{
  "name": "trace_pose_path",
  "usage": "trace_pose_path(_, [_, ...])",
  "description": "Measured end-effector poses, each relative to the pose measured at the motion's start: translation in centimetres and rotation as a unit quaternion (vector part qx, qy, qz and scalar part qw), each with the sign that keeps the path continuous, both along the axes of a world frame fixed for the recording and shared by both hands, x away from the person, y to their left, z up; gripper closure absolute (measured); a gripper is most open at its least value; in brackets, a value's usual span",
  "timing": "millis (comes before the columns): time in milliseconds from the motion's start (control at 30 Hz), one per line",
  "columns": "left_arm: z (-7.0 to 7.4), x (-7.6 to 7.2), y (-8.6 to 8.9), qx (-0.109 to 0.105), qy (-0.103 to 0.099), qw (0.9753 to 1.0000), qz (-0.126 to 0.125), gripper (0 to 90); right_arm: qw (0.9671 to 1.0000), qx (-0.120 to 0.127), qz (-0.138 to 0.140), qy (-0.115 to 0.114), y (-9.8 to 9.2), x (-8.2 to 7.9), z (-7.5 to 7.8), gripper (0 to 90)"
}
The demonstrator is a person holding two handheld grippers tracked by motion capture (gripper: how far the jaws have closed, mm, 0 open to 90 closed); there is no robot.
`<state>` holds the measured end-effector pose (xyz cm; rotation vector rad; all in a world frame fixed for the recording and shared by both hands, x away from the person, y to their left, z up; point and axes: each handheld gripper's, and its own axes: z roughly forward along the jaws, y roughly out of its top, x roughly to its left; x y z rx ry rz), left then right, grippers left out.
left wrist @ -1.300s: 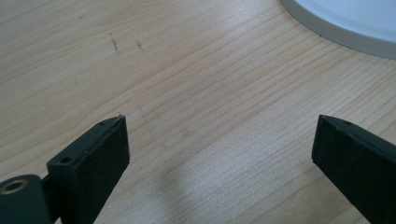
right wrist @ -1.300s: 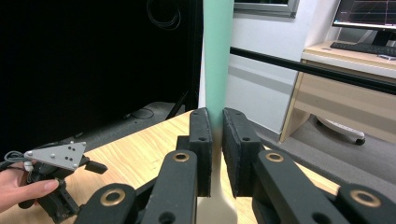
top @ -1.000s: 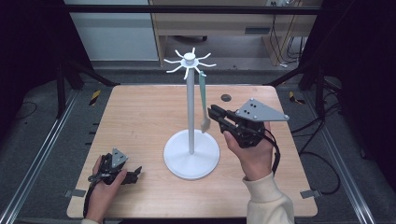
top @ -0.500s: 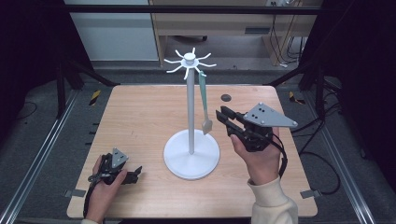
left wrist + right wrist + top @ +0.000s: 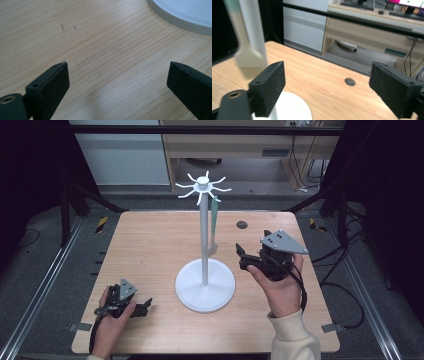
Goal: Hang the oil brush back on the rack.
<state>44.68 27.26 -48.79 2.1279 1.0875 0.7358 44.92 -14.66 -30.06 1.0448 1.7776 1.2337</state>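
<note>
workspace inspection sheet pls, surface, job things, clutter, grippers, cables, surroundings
surface: wooden table, bare wood, small round dark hole near the far edge
job's things: white stand upright at mid-table; pale green brush hanging from one of its hooks
clutter: nothing seen
grippers: left gripper low at the near left, jaws open; right gripper raised beside the stand, jaws open, nothing held
cables: black cable trailing from the right gripper
surroundings: desk beyond the table, dark floor

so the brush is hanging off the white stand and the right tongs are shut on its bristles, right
Not quite. The brush does hang off the white stand, but the right tongs are open and apart from it, nothing between the jaws. The right gripper view shows this: the bristles hang beyond the left jaw.
</note>
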Motion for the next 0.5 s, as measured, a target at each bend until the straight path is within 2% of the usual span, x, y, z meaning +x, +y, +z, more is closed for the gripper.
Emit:
trace_pose_path(133, [0.0,0.0,0.0,0.000,0.000,1.0000,0.000,3.8,0.9999,-0.008,0.000,0.006,-0.4,0.6,-1.0,7.6])
trace_pose_path(267, [0.0,0.1,0.1,0.000,0.001,1.0000,0.001,3.8,0.9999,0.001,0.002,0.011,-1.0,1.1,-1.8,7.7])
trace_pose_path(333, [0.0,0.1,0.1,-0.001,0.001,1.0000,0.001,3.8,0.9999,0.004,0.011,0.007,-1.4,1.2,-2.2,13.1])
trace_pose_path(400, [0.1,0.0,0.0,-0.001,0.000,1.0000,0.001,3.8,0.9997,0.008,0.020,0.006,-1.7,1.5,-2.7,11.2])
trace_pose_path(500, [0.0,0.1,0.1,-0.001,0.001,1.0000,0.001,3.8,0.9995,0.012,0.023,0.018,-2.2,1.9,-3.5,11.4])
